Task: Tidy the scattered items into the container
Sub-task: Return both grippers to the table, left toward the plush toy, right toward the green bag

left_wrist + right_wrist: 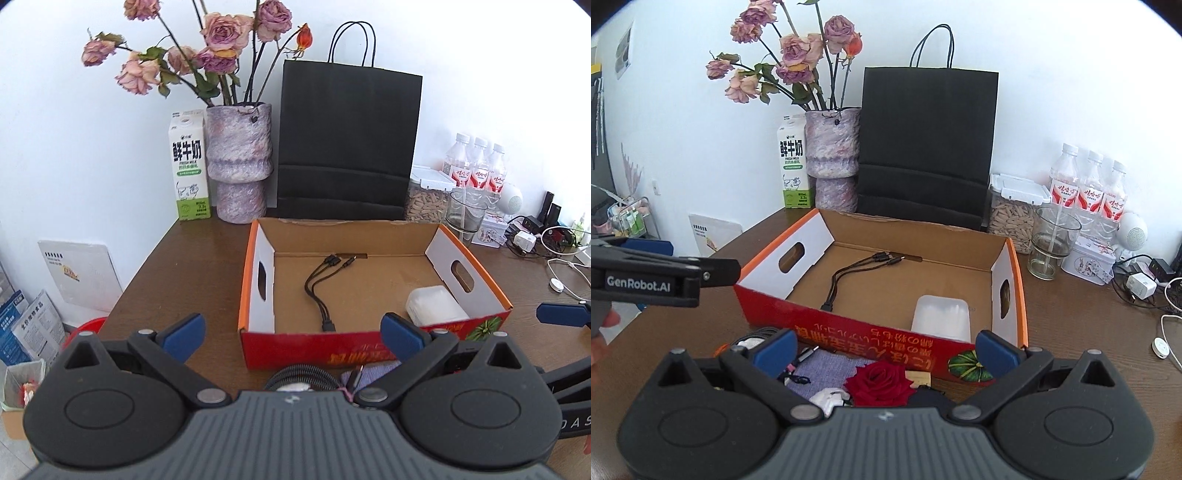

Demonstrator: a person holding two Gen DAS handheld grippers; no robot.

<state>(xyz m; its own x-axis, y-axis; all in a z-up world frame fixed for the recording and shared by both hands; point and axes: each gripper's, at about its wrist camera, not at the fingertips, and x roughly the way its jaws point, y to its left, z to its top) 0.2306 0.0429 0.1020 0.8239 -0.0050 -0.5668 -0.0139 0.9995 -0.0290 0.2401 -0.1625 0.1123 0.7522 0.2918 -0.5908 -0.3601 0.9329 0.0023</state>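
An open red and orange cardboard box (255,236) (768,260) stands on the brown table. Inside lie a black split cable (320,286) (849,275) and a white plastic case (436,304) (940,317). In front of the box's near wall lie a purple cloth (831,365) (373,371), a red rose (881,384), a white crumpled item (831,398) and a dark coiled cord (306,374). My left gripper (293,332) is open just before the box, above the cord. Over the cloth and rose my right gripper (886,349) hangs open, holding nothing.
Behind the box stand a milk carton (190,166), a vase of dried roses (240,162), a black paper bag (349,140), a jar of seeds (424,201), a glass (1052,243) and three water bottles (1089,188). Chargers and cables (1141,284) clutter the right side.
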